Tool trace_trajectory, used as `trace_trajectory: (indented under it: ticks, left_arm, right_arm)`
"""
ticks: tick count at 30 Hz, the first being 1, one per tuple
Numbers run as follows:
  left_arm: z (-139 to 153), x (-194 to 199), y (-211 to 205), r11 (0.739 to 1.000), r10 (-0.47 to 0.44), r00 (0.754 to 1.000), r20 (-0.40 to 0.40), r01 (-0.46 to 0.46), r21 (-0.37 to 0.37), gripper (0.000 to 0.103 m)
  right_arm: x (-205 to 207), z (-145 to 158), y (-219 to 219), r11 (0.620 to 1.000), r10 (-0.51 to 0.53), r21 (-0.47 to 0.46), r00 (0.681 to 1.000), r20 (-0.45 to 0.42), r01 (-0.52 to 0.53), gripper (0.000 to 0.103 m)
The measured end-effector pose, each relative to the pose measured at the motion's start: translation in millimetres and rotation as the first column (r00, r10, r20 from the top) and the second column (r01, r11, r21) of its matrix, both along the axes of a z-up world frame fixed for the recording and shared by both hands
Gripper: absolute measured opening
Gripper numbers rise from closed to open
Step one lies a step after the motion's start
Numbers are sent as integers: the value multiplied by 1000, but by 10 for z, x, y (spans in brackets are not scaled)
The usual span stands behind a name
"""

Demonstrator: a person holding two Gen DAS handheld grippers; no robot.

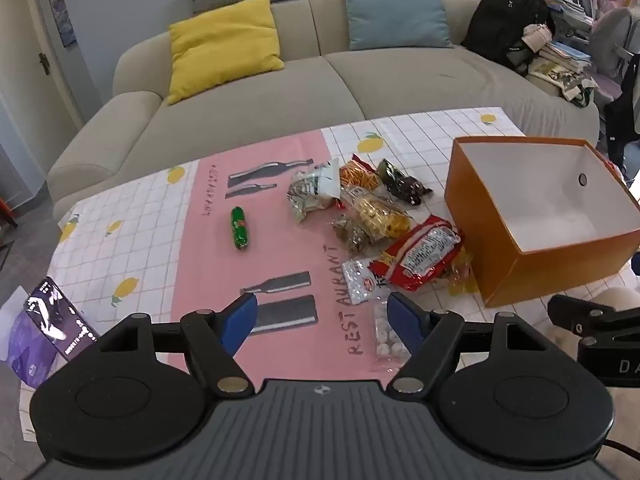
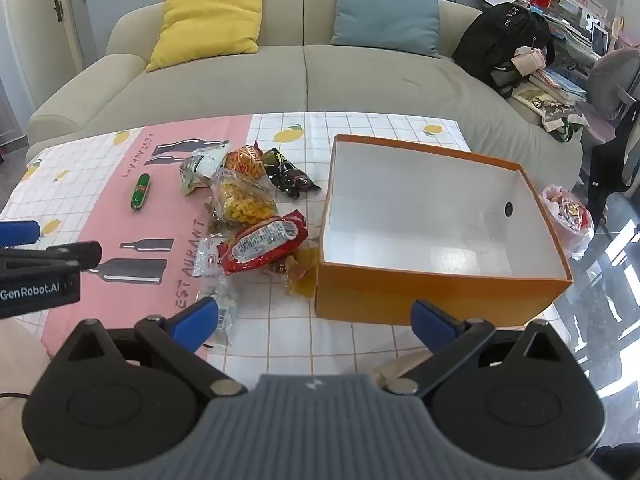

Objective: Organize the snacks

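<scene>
- The left gripper (image 1: 322, 322) has its blue fingers (image 1: 239, 322) spread wide with nothing between them, hovering above the pink part of the cloth.
- The right gripper (image 2: 316, 320) also has its blue fingers (image 2: 196, 322) spread wide and holds nothing; it hangs over the near edge of the worktop (image 2: 288, 340), just in front of the orange box.
- Just beyond the left gripper's right finger lies a clear packet of small round white sweets (image 1: 386, 338).
- Past it, a red snack bag (image 1: 420, 258) lies partly over a white packet (image 1: 360, 284), near the box's left wall, with a small yellow packet (image 1: 460, 276) touching the box.
- Farther back the snack pile continues: a clear bag of yellow snacks (image 1: 378, 216), an orange bag of sticks (image 1: 358, 174), a white and green bag (image 1: 314, 192) and a dark glossy packet (image 1: 404, 184).
- A green wrapped sausage (image 1: 240, 228) lies alone on the pink cloth, well apart to the left of the pile.
- The orange box (image 2: 432, 292) stands open on the right of the worktop; its white inside is empty.
- A phone (image 1: 60, 318) lies at the worktop's left near corner.
- Behind the worktop stands a beige sofa (image 2: 304, 76) with a yellow cushion (image 2: 210, 20) and a blue cushion (image 2: 386, 10).
</scene>
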State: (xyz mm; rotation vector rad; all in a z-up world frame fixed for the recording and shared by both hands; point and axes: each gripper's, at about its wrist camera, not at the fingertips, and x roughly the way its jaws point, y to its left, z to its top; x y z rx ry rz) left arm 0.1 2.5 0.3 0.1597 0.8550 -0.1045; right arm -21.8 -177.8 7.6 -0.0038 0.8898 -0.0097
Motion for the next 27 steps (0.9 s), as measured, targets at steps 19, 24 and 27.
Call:
trace_trajectory:
  ticks: [19, 24, 27]
  left_arm:
    - [-10, -19, -56, 999, -6, 1000, -15, 7, 38, 87]
    - [1, -19, -54, 999, -8, 1000, -14, 9, 38, 87]
    - [1, -20, -54, 999, -7, 1000, -13, 7, 38, 87]
  right_arm:
    - [-12, 8, 11, 1000, -5, 3, 1000, 2, 5, 100]
    - [-18, 9, 13, 1000, -6, 4, 1000, 5, 6, 100]
    - [-24, 4, 13, 1000, -5, 4, 1000, 4, 5, 100]
